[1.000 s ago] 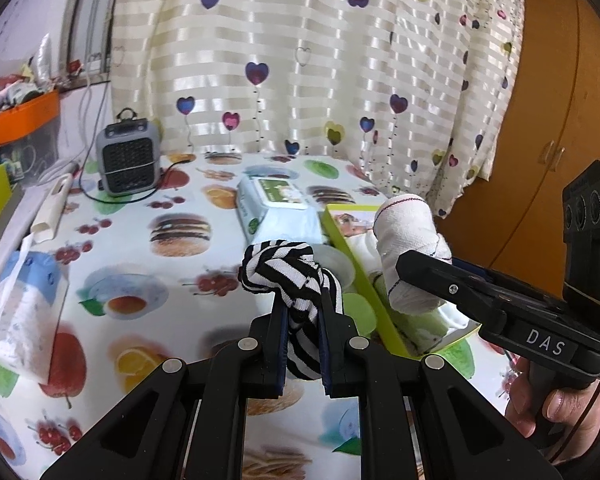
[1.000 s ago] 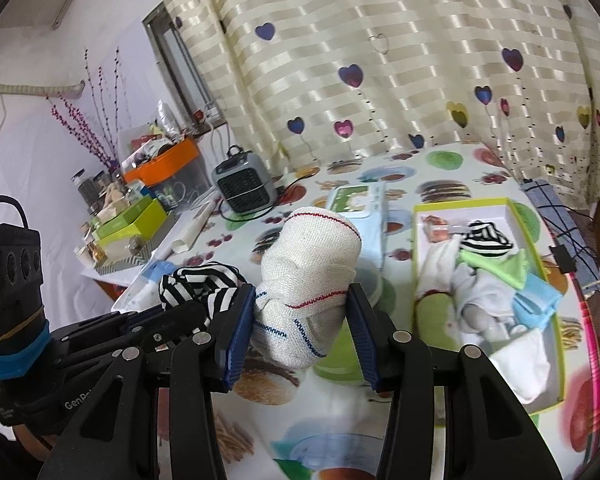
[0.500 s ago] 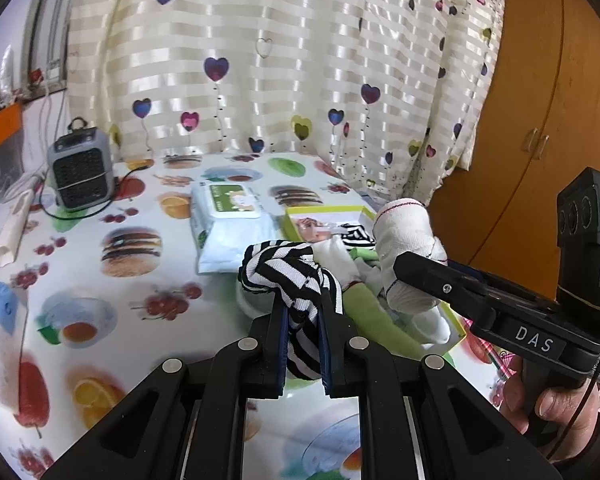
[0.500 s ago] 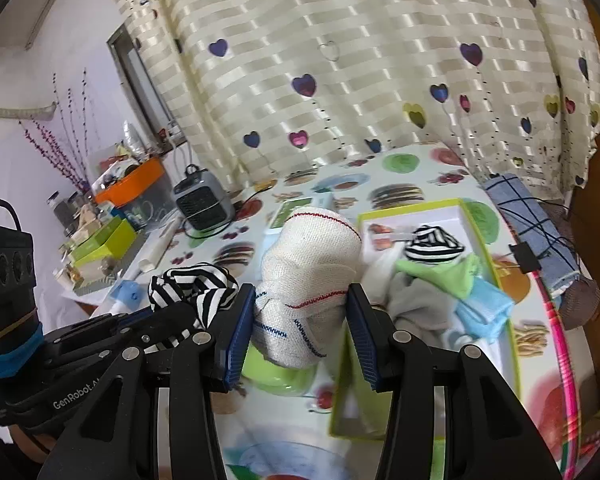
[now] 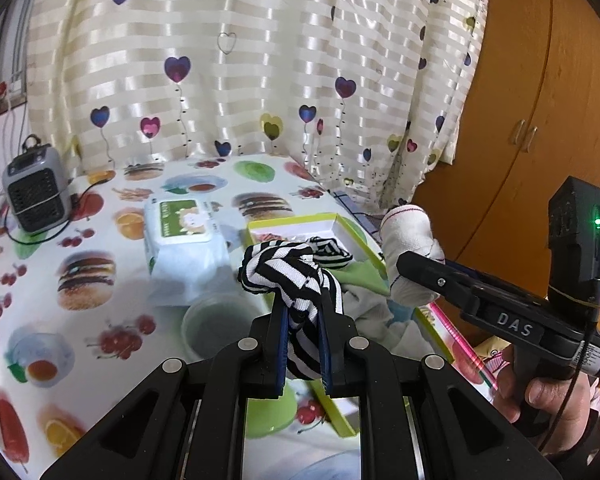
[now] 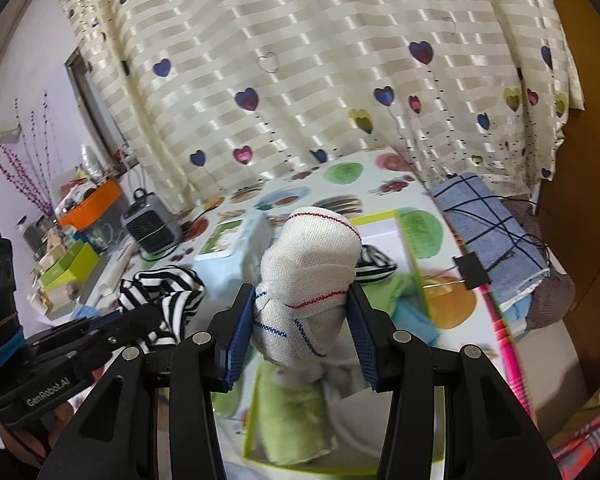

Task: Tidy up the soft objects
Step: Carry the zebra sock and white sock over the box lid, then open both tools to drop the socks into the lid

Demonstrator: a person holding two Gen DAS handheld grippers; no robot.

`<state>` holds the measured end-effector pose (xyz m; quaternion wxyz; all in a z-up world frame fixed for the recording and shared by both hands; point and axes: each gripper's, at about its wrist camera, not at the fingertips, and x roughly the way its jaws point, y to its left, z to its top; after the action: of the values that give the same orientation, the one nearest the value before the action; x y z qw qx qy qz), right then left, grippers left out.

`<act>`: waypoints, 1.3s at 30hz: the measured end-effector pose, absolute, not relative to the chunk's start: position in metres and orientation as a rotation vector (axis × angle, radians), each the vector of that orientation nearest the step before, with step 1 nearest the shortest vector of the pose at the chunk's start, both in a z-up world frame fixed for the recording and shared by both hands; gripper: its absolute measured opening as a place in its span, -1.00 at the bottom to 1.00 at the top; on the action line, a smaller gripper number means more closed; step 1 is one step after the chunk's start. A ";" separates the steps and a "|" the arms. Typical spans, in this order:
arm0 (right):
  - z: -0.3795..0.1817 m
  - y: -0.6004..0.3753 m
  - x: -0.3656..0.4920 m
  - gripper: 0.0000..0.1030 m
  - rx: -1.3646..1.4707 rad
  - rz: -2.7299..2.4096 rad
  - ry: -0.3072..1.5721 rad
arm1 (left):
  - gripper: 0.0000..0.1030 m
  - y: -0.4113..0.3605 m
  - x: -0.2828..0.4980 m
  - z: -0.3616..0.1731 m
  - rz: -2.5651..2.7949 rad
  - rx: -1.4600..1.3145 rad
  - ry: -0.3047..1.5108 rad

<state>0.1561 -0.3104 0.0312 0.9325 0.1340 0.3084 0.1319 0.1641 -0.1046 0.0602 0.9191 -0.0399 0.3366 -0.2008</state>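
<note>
My left gripper (image 5: 302, 312) is shut on a black-and-white striped sock bundle (image 5: 288, 272), held above the table near the left edge of a green-rimmed box (image 5: 292, 222). My right gripper (image 6: 300, 304) is shut on a white rolled sock (image 6: 308, 268) with red and blue stitching, hanging over the same box (image 6: 410, 248). The box holds a green cloth (image 6: 296, 424), a light blue piece (image 6: 414, 320), a second striped sock (image 6: 374, 266) and white pieces. The right gripper (image 5: 416, 272) with its white sock (image 5: 408, 240) shows at the right of the left wrist view.
A wet-wipes pack (image 5: 180, 240) and a pale green bowl (image 5: 216, 324) lie left of the box. A grey heater (image 5: 34, 192) with its cord stands at the back left. A blue checked cloth (image 6: 488, 224) with cables lies right of the box. A curtain hangs behind; a wooden wardrobe (image 5: 532, 120) stands at the right.
Both grippers, each keeping its sock, have moved to the right across the table; the box is now directly below the right gripper and close under the left one.
</note>
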 end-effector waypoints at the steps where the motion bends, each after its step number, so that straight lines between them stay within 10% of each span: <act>1: 0.030 -0.312 0.159 -0.09 0.271 0.265 0.634 | -0.76 -0.106 0.167 0.060 -0.412 -0.081 0.692; 39: 0.002 -0.330 0.205 -0.07 0.167 0.200 0.693 | -0.76 -0.156 0.250 0.034 -0.441 -0.041 0.790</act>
<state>0.2055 -0.3303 0.0016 0.9323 0.0815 0.3386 0.0980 0.2503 -0.1558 0.0337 0.8991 -0.0199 0.3818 -0.2131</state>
